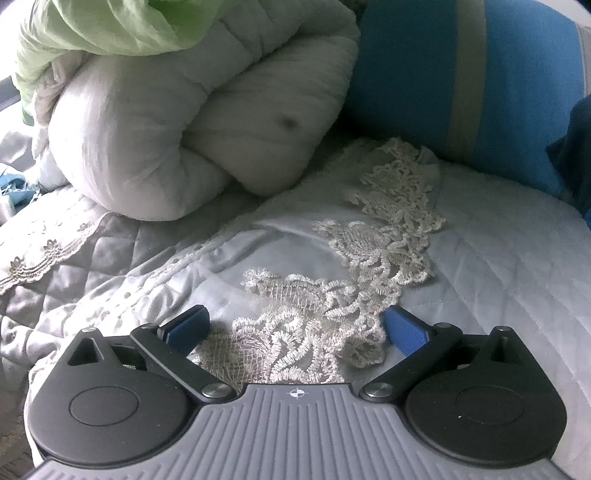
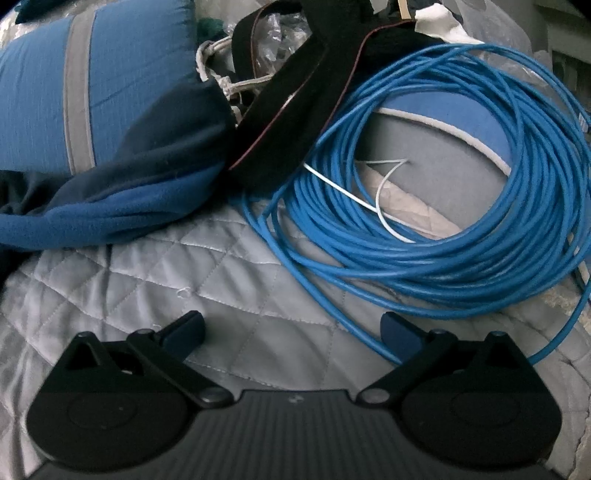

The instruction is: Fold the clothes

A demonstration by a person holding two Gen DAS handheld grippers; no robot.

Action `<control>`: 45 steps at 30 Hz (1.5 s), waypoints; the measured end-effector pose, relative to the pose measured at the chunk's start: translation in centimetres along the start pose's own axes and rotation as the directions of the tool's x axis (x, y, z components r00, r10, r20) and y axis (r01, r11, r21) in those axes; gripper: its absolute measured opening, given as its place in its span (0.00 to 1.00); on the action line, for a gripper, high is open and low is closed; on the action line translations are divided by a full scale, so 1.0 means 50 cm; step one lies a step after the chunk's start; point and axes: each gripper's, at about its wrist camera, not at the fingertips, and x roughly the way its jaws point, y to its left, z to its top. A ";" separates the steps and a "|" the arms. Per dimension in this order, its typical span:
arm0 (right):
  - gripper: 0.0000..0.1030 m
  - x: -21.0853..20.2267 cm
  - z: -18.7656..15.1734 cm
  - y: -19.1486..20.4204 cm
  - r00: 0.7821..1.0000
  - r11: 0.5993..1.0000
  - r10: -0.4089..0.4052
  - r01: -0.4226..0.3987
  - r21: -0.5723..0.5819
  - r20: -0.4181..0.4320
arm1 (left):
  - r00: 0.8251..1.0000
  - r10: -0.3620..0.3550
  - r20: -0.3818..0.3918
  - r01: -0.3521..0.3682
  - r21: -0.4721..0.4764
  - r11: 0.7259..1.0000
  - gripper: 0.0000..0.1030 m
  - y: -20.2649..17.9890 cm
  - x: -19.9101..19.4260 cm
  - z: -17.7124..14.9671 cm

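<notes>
A white garment (image 1: 280,236) with cream lace trim (image 1: 369,266) lies spread on the quilted bed. My left gripper (image 1: 295,325) is open, jaws wide apart, low over the near end of the lace, which lies between the blue pads (image 1: 404,330). My right gripper (image 2: 291,332) is open and empty above the bare grey quilt (image 2: 184,280). A blue fleece garment (image 2: 122,199) lies to its upper left, apart from the fingers.
A rolled white duvet (image 1: 192,125) with a green cloth (image 1: 110,29) on top sits behind the lace garment. A blue striped pillow (image 1: 461,81) is at right. A coil of blue cable (image 2: 443,184) and a black strap (image 2: 295,103) lie ahead of the right gripper.
</notes>
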 end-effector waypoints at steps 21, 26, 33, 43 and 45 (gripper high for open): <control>1.00 0.003 0.001 0.001 0.999 0.998 0.040 -0.040 0.054 -0.005 | 1.000 -0.019 -0.019 0.018 -0.011 1.000 1.00 0.009 0.003 -0.005; 1.00 0.001 0.000 0.002 0.999 0.998 0.034 -0.034 0.047 -0.007 | 1.000 0.005 -0.015 -0.005 0.018 1.000 1.00 0.001 -0.001 -0.006; 1.00 -0.001 0.001 0.005 1.000 0.999 0.027 -0.027 0.040 -0.008 | 1.000 -0.011 -0.019 0.011 -0.003 1.000 1.00 0.006 0.000 -0.004; 1.00 -0.006 -0.001 0.001 0.999 0.999 0.032 -0.032 0.042 -0.001 | 1.000 -0.013 -0.025 0.013 -0.007 1.000 1.00 0.007 0.001 0.000; 1.00 -0.008 -0.003 0.001 0.999 0.999 0.032 -0.032 0.040 0.001 | 1.000 -0.012 -0.025 0.012 -0.007 1.000 1.00 0.007 0.001 0.000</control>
